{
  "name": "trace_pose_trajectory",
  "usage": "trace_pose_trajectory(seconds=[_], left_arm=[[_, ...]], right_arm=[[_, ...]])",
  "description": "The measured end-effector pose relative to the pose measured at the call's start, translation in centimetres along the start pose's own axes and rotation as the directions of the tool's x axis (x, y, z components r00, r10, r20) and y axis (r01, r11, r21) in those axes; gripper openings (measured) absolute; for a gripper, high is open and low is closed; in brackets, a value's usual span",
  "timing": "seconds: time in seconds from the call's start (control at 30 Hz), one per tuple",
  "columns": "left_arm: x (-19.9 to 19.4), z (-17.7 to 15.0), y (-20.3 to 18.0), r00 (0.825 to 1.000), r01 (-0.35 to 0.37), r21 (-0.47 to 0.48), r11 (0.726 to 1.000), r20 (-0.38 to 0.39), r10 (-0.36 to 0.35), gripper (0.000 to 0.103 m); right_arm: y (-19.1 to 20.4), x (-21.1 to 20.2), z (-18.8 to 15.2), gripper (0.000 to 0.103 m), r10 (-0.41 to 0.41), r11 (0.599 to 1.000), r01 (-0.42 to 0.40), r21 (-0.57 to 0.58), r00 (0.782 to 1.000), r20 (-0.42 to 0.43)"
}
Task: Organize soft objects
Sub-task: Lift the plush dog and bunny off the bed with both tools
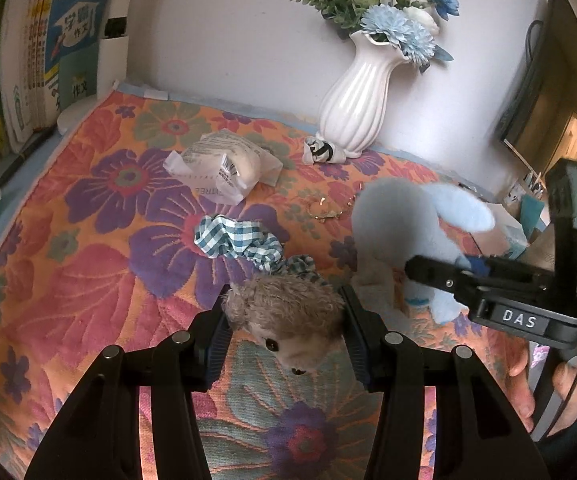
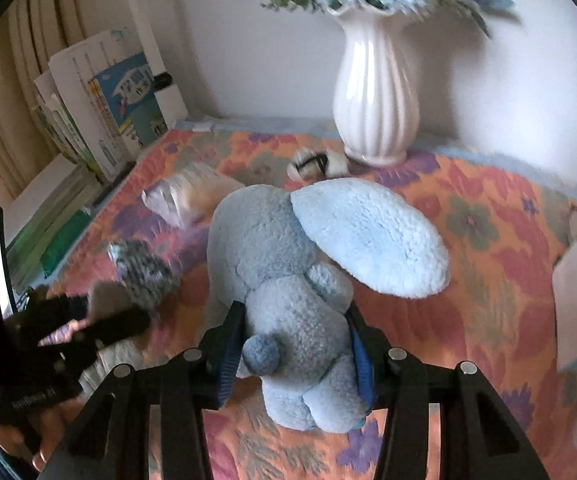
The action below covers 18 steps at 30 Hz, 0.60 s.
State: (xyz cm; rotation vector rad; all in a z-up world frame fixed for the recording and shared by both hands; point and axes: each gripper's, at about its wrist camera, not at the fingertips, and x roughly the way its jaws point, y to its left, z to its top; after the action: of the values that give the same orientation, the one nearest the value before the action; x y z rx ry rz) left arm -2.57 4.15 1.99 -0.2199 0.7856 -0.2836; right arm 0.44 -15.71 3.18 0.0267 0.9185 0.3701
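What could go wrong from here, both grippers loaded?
1. The blue plush elephant is big and floppy; swinging it could knock the white vase just behind.
2. The left gripper pinches the brown plush only by the head, so it may slip.
3. The gingham scrunchie touches the brown plush and could drag.

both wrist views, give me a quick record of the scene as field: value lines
surface: floral cloth
left gripper: shut on brown plush toy
right gripper: shut on blue plush elephant
loose soft items: checked fabric scrunchie, white packet, black-and-white fabric piece
background: white ribbed vase holding blue and white flowers, books at far left
task status: two toys gripped, the other soft items not yet picked up
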Motion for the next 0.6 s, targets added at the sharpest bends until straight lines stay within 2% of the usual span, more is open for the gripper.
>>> trace_pose_trajectory(seconds=[0.2,0.4,0.5,0.53,0.6], left_arm=[[0.0,0.0,0.1,1.0,0.004,-0.002,1.0,-0.001,-0.004,0.048],[0.0,-0.1,-0.1,1.0,0.001,0.005,1.0,0.002,-0.001,0.048],[0.1,0.0,-0.1,1.0,0.002,0.003,1.0,-0.008,-0.002,0.049],[0.2,0.0,-0.1,1.0,0.001,0.001,1.0,-0.011,-0.001,0.05],[0.3,0.0,0.1,1.0,-0.002,-0.009,1.0,-0.016,0.002,0.051]], right_arm=[[-2.6,1.0,-0.6,0.047,0.084,0.989,-0.083,0.125,0.996,-0.01],[-1.9,0.2,-0.9,0.046,0.07,0.993,-0.07,0.095,0.998,0.011],[-1.7,0.5,-1.1,0.047,0.064,0.993,-0.063,0.097,0.998,-0.005],[-1.9,0.7,-1.1,0.049,0.061,0.992,-0.059,0.108,0.998,-0.012],[-2.4,0.8,-1.0,0.067,0.068,0.989,-0.065,0.135,0.998,-0.017]])
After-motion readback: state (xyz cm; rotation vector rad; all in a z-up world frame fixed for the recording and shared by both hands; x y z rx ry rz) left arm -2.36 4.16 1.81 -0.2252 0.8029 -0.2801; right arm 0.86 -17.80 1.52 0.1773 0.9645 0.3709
